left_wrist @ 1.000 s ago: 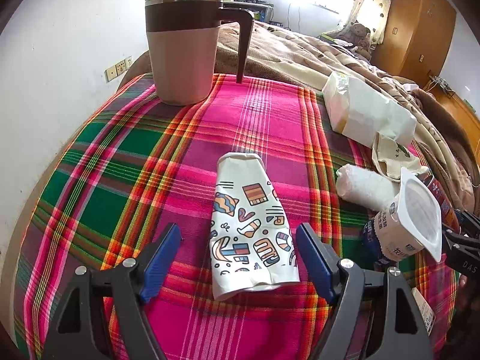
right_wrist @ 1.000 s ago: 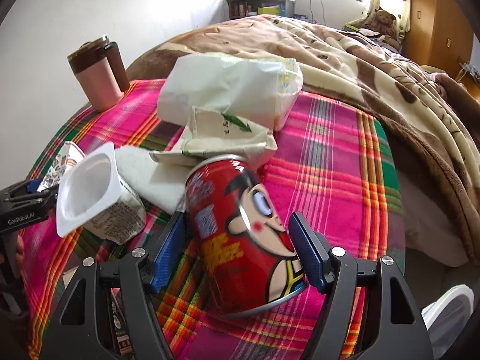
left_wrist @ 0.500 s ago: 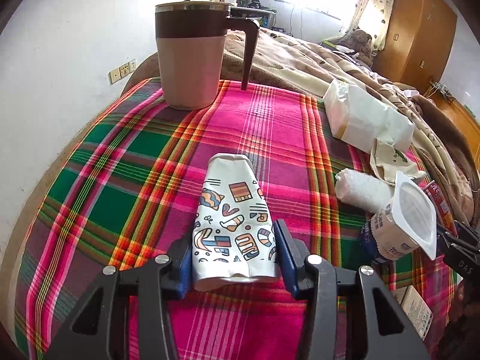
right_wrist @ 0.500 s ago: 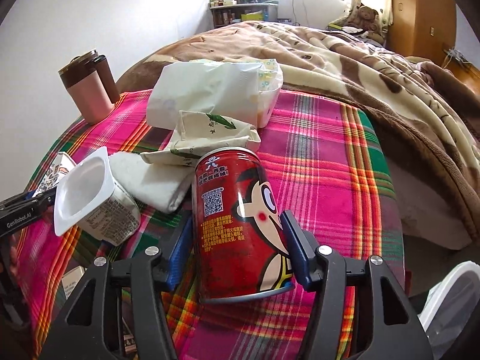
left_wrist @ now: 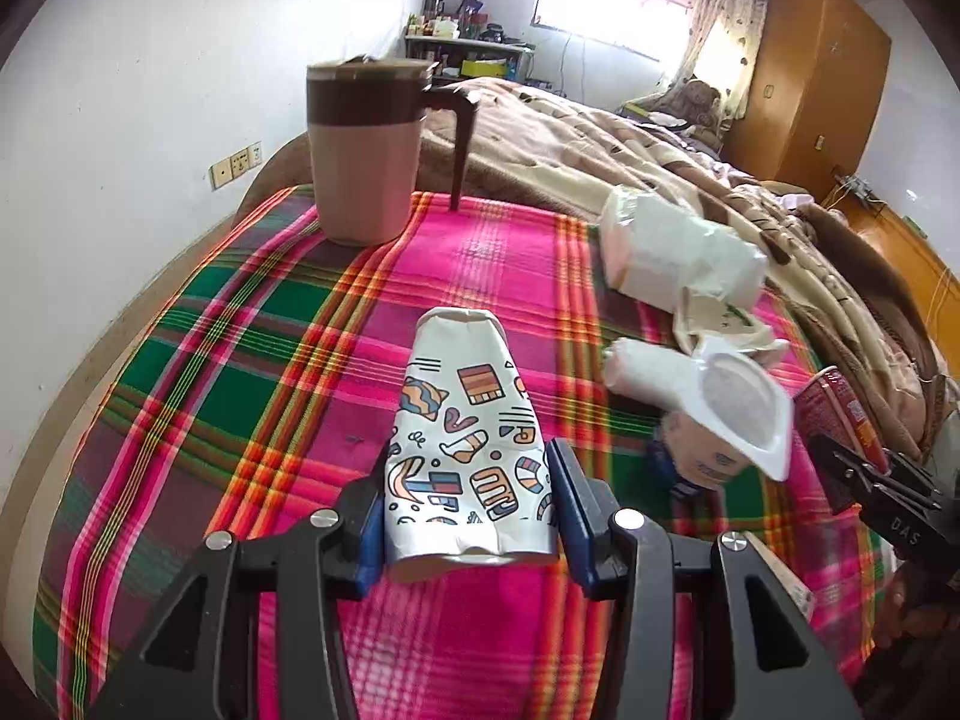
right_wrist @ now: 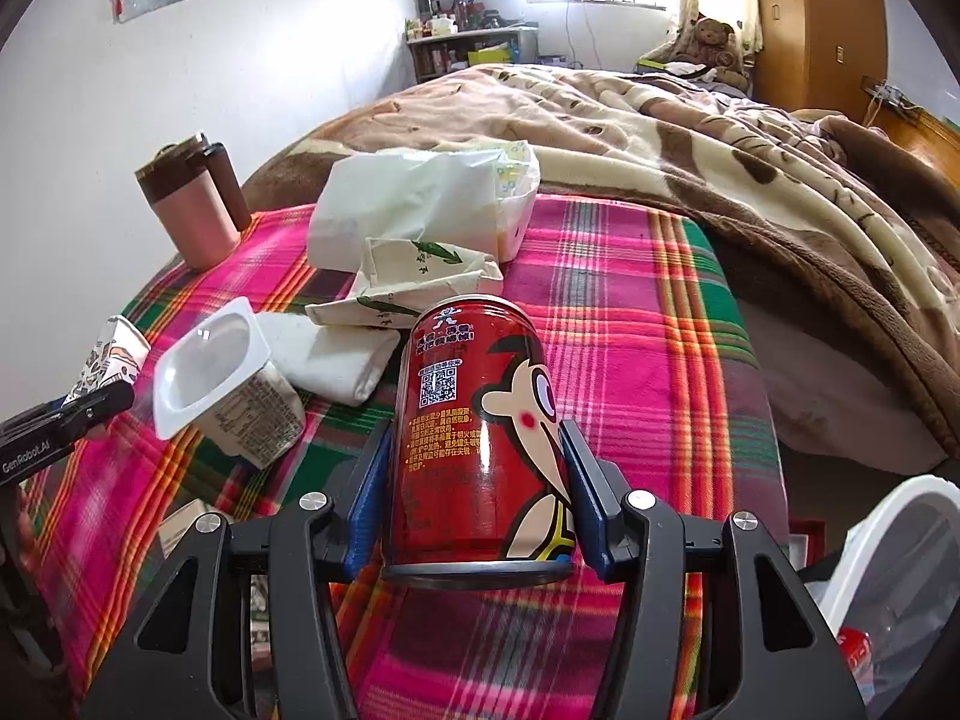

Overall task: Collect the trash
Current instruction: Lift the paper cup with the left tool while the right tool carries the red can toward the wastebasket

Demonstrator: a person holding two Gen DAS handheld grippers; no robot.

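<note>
Paper cup (left_wrist: 468, 450): crushed flat, patterned, pinched between the left gripper (left_wrist: 468, 516) pads above the plaid cloth (left_wrist: 252, 372).
Red can (right_wrist: 480, 438): clamped by the right gripper (right_wrist: 474, 504), whose jaws have just been closing.
Yogurt tub (right_wrist: 228, 384): at ten o'clock of the can.
Mug (left_wrist: 366, 150): at eleven o'clock of the cup.

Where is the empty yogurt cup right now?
In the right wrist view the yogurt cup lies tipped on the plaid cloth at left, between the patterned paper cup and the red can, against the rolled white tissue.
</note>
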